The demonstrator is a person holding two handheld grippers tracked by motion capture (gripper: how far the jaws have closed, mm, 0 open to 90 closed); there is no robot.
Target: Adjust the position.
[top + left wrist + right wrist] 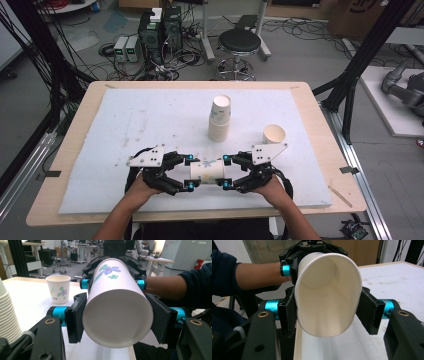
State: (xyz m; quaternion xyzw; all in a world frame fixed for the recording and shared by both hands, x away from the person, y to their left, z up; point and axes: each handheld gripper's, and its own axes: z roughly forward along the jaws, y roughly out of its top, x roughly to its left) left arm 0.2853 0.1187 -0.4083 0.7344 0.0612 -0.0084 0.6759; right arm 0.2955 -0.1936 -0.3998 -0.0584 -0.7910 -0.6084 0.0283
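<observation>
Both the left gripper [189, 173] and the right gripper [226, 171] clench the flower-printed white paper cups [207, 171], nested and level before the tall white cup stack [220, 119], seemingly to pull them apart.

We count one stack of paper cups [220, 120], one loose upright cup [274, 134], one held cup [207, 171], and two grippers.

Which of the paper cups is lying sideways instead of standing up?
The flowered cup held between both grippers; the single cup and the stack stand on the mat.
</observation>
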